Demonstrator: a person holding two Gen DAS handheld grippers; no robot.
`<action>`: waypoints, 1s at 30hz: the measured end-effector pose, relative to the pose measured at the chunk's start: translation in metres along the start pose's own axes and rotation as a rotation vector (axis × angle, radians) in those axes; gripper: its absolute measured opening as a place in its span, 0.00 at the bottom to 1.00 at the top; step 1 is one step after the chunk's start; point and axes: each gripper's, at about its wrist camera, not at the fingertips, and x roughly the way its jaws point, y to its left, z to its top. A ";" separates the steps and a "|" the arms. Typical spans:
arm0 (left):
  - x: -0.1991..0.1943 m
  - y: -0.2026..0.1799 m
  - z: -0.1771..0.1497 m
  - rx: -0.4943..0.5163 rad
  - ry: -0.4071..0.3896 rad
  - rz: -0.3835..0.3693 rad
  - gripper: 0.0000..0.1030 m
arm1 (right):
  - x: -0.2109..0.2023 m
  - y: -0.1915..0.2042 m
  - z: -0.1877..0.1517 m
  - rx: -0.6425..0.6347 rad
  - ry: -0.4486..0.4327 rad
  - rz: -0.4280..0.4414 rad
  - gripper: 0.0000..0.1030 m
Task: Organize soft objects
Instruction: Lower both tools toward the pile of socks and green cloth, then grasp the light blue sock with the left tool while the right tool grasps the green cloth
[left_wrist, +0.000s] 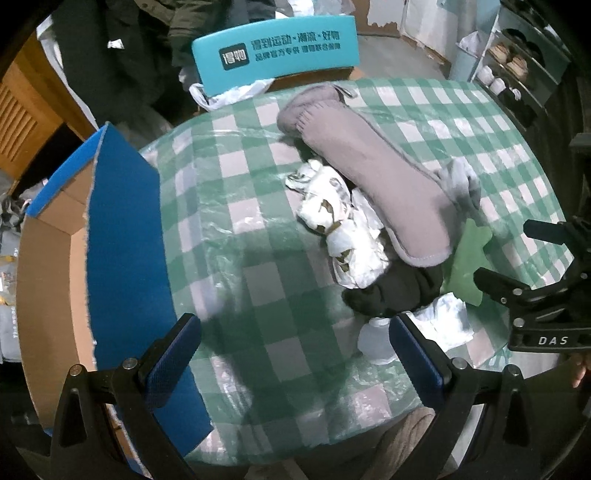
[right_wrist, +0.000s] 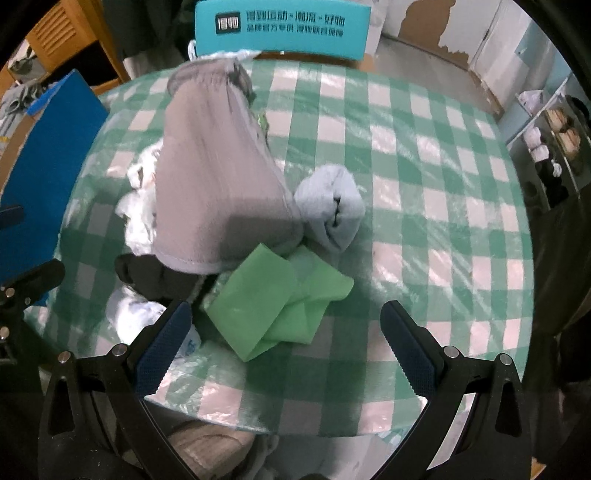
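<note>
A pile of soft things lies on the green checked table (left_wrist: 258, 206): a long grey padded piece (left_wrist: 369, 177) (right_wrist: 218, 173), white printed cloth (left_wrist: 340, 218), a black garment (left_wrist: 399, 291) (right_wrist: 155, 273), a rolled pale blue cloth (right_wrist: 332, 210), a folded green cloth (right_wrist: 280, 306) and a crumpled white piece (left_wrist: 443, 325). My left gripper (left_wrist: 295, 350) is open and empty, above the table short of the pile. My right gripper (right_wrist: 288, 347) is open and empty, its jaws either side of the green cloth's near end.
An open cardboard box with blue flaps (left_wrist: 122, 236) stands at the table's left edge. A teal chair back (left_wrist: 275, 48) is behind the table. A shoe rack (left_wrist: 517, 70) stands at the far right. The other gripper's body (left_wrist: 546, 295) shows at right.
</note>
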 end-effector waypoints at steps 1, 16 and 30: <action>0.002 -0.001 0.000 0.002 0.005 0.000 0.99 | 0.003 0.000 0.000 -0.002 0.006 -0.001 0.98; 0.027 -0.010 -0.005 0.013 0.061 -0.026 0.99 | 0.037 0.006 0.002 -0.055 0.057 -0.038 0.91; 0.021 -0.028 -0.005 0.030 0.057 -0.061 0.99 | 0.029 -0.002 0.001 -0.026 0.077 -0.006 0.22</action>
